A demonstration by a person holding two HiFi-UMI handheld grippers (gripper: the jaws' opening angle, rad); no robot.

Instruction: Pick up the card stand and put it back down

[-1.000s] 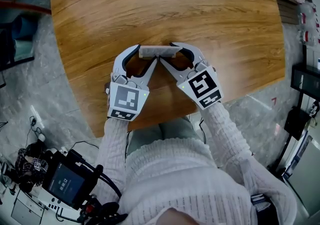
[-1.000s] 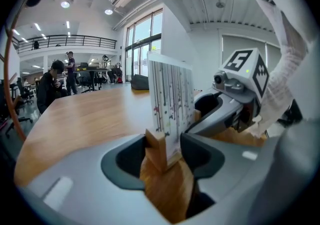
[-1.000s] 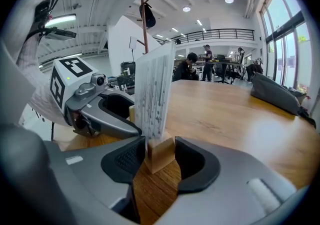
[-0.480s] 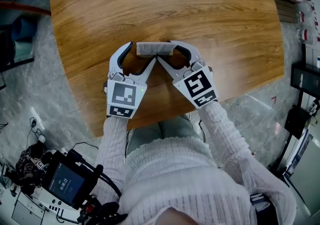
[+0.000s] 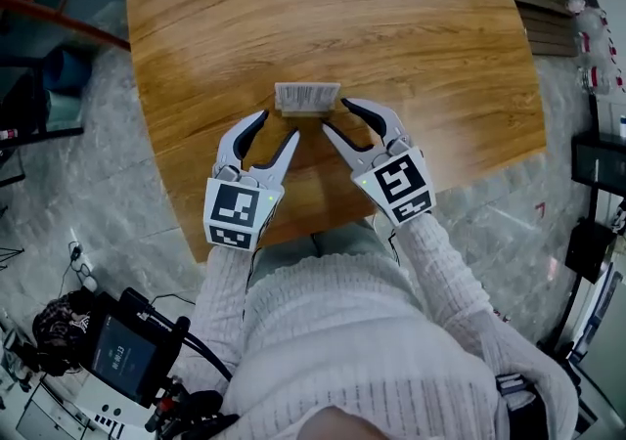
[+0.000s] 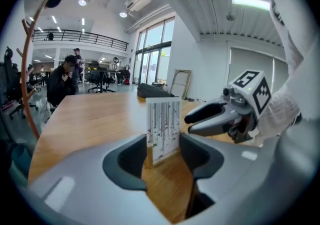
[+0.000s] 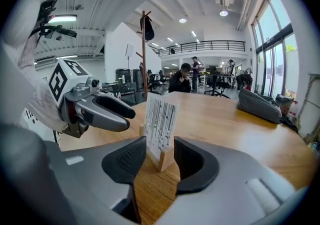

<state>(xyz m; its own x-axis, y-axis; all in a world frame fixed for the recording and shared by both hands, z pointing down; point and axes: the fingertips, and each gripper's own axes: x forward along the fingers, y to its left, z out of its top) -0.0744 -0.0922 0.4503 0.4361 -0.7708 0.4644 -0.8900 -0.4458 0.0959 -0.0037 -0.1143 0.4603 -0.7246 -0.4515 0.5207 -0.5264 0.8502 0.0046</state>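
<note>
The card stand [image 5: 307, 98], a small wooden block holding a white card with dark stripes, stands upright on the round wooden table [image 5: 411, 27]. Both grippers sit just short of it, toward me, and neither touches it. My left gripper [image 5: 276, 127] is open; its jaws are closing with nothing between them. My right gripper [image 5: 339, 116] is open and empty too. In the left gripper view the card stand [image 6: 162, 130] shows beyond the fingertips, with the right gripper [image 6: 202, 119] to its right. In the right gripper view the card stand [image 7: 161, 128] stands past the pads, the left gripper [image 7: 125, 116] to its left.
The table's near edge [image 5: 293, 238] lies just under my wrists. A dark bag [image 7: 260, 105] rests on the far side of the table. A coat rack [image 7: 144, 54] and seated people are behind it. An electronics box with cables [image 5: 117, 355] sits on the floor at lower left.
Both grippers were on the stand's two ends a second ago; the left let go first, and now both have drawn back toward me. The stand is left on the table.
</note>
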